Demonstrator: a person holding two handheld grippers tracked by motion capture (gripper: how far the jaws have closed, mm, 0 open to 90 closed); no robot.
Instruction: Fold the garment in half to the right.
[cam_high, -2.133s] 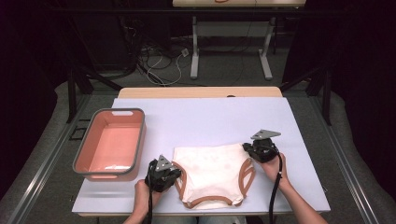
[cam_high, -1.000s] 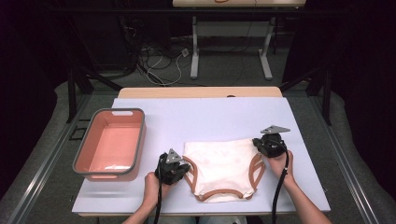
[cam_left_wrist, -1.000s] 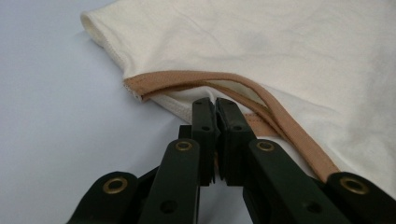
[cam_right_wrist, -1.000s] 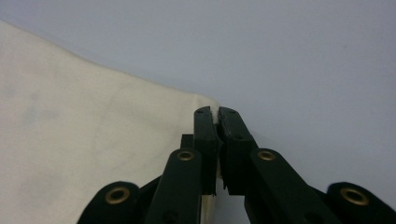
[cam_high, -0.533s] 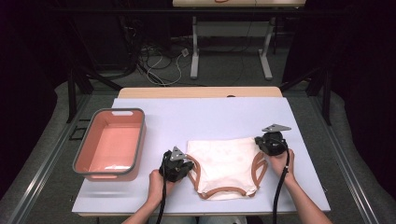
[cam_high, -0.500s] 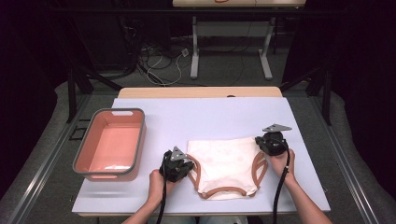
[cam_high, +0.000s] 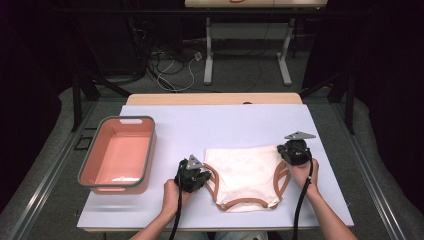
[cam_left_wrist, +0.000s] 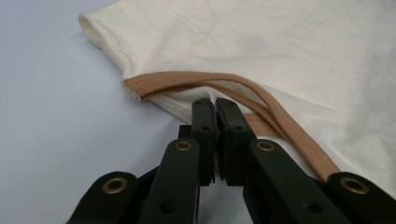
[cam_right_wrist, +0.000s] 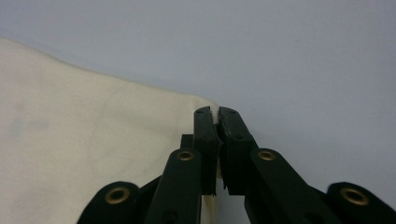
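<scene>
A cream garment (cam_high: 245, 175) with tan trim lies flat near the front of the white table (cam_high: 225, 125). My left gripper (cam_high: 202, 175) sits at the garment's left edge. In the left gripper view its jaws (cam_left_wrist: 215, 103) are shut on the tan trim (cam_left_wrist: 280, 126) where the cloth (cam_left_wrist: 280, 56) folds. My right gripper (cam_high: 284, 151) is at the garment's far right corner. In the right gripper view its jaws (cam_right_wrist: 215, 112) are shut on that cream corner (cam_right_wrist: 84, 140). A hand holds each gripper from the front edge.
A salmon tub with a grey rim (cam_high: 91, 150) stands on the table's left side, with nothing in it that I can see. Bare tabletop stretches behind the garment. Beyond the table are desk legs (cam_high: 207, 55) and cables on a dark floor.
Since two seconds ago both grippers and the garment between them have slid to the right and slightly away from the front edge. Over the last half second nothing has visibly moved.
</scene>
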